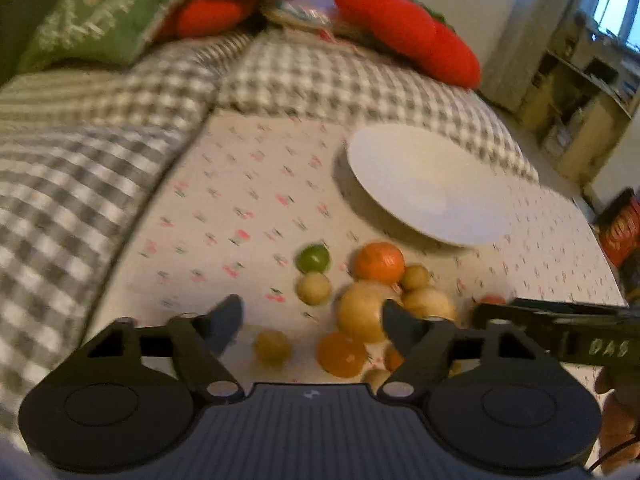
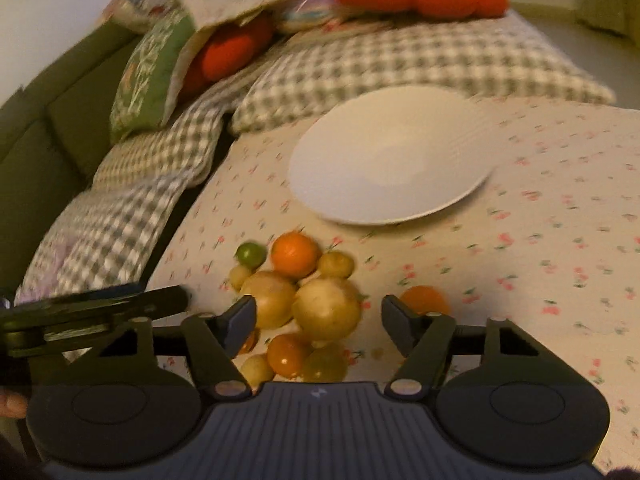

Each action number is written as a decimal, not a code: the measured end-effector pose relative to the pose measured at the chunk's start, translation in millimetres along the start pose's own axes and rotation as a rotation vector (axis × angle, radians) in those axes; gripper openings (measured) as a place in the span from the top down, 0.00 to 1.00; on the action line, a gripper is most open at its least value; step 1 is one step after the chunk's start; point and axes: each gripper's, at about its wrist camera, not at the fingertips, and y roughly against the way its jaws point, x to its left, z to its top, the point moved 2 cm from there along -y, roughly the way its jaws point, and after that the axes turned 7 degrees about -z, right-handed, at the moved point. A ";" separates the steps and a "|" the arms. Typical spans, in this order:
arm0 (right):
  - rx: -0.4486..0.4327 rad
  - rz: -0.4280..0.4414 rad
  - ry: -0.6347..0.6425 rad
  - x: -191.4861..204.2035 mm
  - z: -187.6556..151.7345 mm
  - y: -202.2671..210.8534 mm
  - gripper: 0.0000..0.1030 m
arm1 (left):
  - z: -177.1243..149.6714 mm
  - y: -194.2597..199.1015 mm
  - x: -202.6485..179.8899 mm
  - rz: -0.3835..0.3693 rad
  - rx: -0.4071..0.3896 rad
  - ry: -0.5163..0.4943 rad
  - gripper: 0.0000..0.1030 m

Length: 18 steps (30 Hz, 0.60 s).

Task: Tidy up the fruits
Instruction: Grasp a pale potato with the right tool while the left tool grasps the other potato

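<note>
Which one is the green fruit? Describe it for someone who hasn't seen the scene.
Find the white plate on the floral cloth; the fruit pile lies just in front of it. The green fruit sits at the pile's far left edge, beside the big orange. It is small and the only green one.

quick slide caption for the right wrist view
Open right claw above a fruit pile on the floral cloth, white plate empty beyond.

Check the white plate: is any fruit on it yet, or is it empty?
Empty. The white plate shows only bare surface in both views, and the fruit pile lies on the floral cloth in front of it, apart from its rim.
</note>
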 end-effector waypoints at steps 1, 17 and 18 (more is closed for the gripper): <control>0.006 0.000 0.027 3.2 -0.1 -3.2 0.42 | 0.0 -5.9 0.1 -0.015 0.014 0.010 0.38; 0.057 -0.122 0.296 23.4 0.2 -44.8 0.49 | 6.3 -58.2 1.1 -0.147 0.103 0.085 0.37; 0.058 -0.129 0.301 24.2 0.2 -47.2 0.49 | 6.9 -61.3 1.0 -0.150 0.109 0.084 0.37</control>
